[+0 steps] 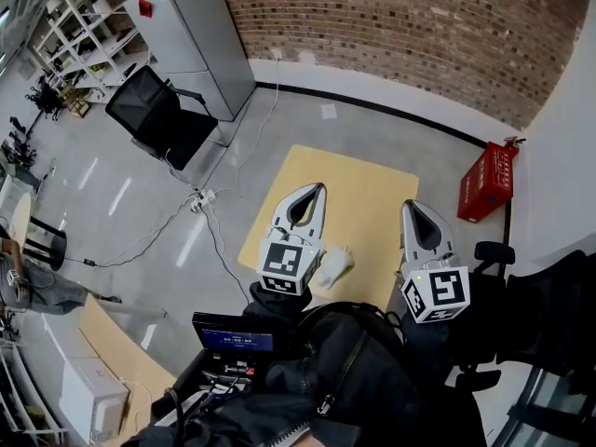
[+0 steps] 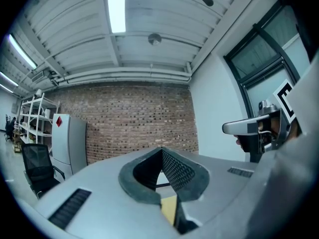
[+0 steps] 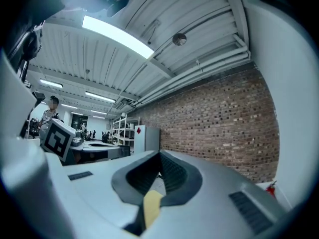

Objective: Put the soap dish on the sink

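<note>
Brick wall (image 1: 419, 26) at 12 o'clock; left gripper (image 1: 319, 186) and right gripper (image 1: 410, 203) held level, side by side.
Both sets of jaws clenched tip to tip, nothing between. Yellow mat (image 1: 358, 203) on the floor (image 1: 121, 203) below them, centre of head view. Black chair (image 1: 158, 115) at 10, red box (image 1: 486, 182) at 3. Whereabouts of the soap dish: cannot tell from any view.

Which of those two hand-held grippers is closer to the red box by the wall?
Right. In the head view the right gripper is just left of the red box; the left gripper is further left, beyond the right one.
</note>
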Demonstrator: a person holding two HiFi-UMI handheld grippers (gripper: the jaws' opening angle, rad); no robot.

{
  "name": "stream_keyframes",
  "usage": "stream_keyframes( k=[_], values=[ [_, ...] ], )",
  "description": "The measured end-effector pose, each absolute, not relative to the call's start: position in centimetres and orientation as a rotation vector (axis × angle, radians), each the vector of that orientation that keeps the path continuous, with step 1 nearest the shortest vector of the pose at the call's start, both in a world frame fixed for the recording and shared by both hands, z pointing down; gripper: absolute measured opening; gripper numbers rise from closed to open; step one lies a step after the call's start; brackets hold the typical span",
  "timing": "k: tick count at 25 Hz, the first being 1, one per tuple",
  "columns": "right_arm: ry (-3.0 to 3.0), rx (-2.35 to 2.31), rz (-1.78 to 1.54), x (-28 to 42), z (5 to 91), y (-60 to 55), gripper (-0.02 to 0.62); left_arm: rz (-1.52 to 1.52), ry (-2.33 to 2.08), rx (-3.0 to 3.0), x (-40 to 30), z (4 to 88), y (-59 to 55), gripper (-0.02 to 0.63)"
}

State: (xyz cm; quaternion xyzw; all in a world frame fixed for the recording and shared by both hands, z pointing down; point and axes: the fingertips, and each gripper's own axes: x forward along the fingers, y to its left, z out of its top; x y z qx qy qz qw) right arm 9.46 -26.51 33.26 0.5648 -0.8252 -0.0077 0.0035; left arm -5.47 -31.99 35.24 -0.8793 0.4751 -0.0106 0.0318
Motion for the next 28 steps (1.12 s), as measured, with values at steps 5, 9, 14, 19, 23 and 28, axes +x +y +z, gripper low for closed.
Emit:
stream_keyframes(
  k=[5,9,14,19,23,28],
  values=[
    [-2.588,1.763,-0.029,9.2,33.4,-26.4,0.005,-0.049,1.455,-2.715,-5.4,35.6,-32.0,0.002],
    [-2.578,1.789,-0.019,9.7,33.5,-26.2,0.005,-0.054,1.459,-2.713,-5.4,35.8,-31.7,0.002],
    [-2.576,1.806,-0.01,10.1,33.6,-25.8,0.005,-0.061,1.459,-2.708,-5.2,35.9,-31.4,0.002],
    [-2.579,1.802,-0.007,9.9,33.7,-25.6,0.005,-0.066,1.457,-2.709,-5.3,36.0,-31.2,0.002],
    [-2.579,1.804,-0.006,10.2,33.7,-25.3,0.005,-0.069,1.461,-2.708,-5.1,36.0,-30.9,0.002],
    [-2.581,1.802,-0.016,9.9,33.6,-25.0,0.005,-0.066,1.462,-2.705,-5.3,35.9,-30.6,0.002]
  ],
)
